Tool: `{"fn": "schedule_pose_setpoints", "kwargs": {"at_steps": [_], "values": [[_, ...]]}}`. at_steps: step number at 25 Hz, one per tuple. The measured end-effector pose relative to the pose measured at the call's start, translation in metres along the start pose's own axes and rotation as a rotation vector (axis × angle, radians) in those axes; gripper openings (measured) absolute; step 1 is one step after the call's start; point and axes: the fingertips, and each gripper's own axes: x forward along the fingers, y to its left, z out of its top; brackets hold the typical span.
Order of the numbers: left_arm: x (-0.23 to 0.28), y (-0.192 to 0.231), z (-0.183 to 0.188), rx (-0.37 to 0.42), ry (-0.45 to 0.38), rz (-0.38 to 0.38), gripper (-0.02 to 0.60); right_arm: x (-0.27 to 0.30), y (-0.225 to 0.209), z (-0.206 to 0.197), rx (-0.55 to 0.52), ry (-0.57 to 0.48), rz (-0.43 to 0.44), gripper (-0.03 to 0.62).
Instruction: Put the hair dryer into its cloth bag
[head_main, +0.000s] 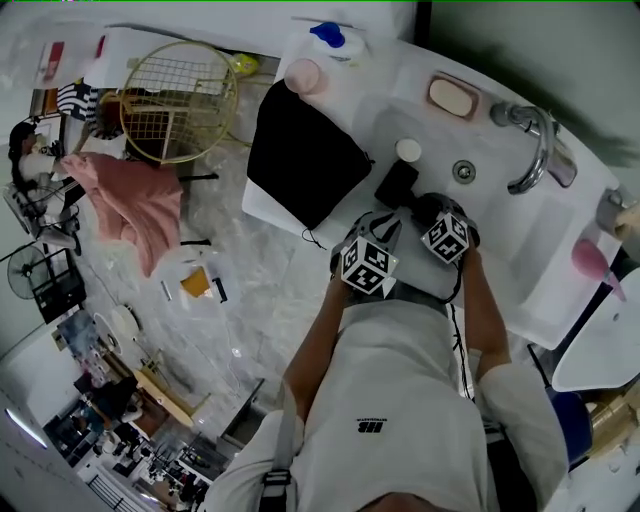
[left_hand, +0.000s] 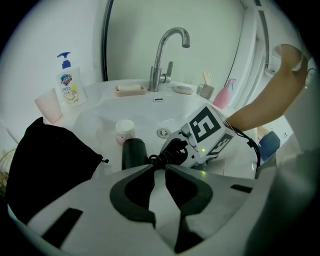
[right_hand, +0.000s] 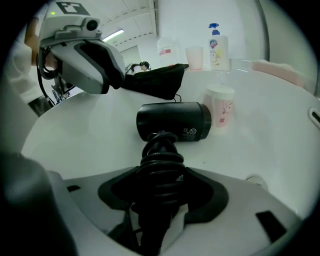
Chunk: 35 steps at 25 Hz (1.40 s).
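Observation:
The black hair dryer (right_hand: 172, 121) lies on its side at the basin's near left, its barrel (head_main: 396, 183) pointing toward the counter. Its handle, wound with the black cord (right_hand: 161, 155), runs back between the jaws of my right gripper (right_hand: 162, 172), which is shut on it. The black cloth bag (head_main: 300, 150) lies flat on the counter left of the basin, also seen in the left gripper view (left_hand: 47, 160). My left gripper (left_hand: 158, 169) hovers just left of the right one (left_hand: 200, 140), jaws a narrow gap apart with nothing between them.
A small white jar (right_hand: 220, 107) stands right beside the dryer's barrel. The chrome faucet (head_main: 535, 150), a soap dish (head_main: 452, 97), a pink cup (head_main: 303, 75) and a soap pump bottle (left_hand: 67, 80) ring the white basin (head_main: 500, 215). A wire basket (head_main: 180, 100) sits on the floor at left.

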Motion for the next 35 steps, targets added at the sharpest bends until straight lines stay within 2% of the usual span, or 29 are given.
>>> {"fn": "schedule_pose_setpoints", "kwargs": {"at_steps": [12,17,26,32,35], "values": [[-0.017,-0.004,-0.006,0.026,0.004,0.059,0.083,-0.009,0.01,-0.005,0.109,0.026,0.038,0.264],[-0.029,0.001,-0.006,0.016,-0.012,0.1,0.083,-0.023,0.018,-0.003,0.115,0.017,0.045,0.265],[-0.04,0.012,-0.007,0.029,-0.053,0.149,0.081,-0.04,0.033,0.006,0.078,-0.004,0.012,0.265],[-0.052,0.029,-0.004,0.074,-0.083,0.147,0.08,-0.056,0.038,0.016,0.116,-0.012,-0.042,0.264],[-0.059,0.049,-0.008,0.067,-0.081,0.184,0.08,-0.064,0.041,0.019,0.137,-0.009,-0.063,0.265]]}}
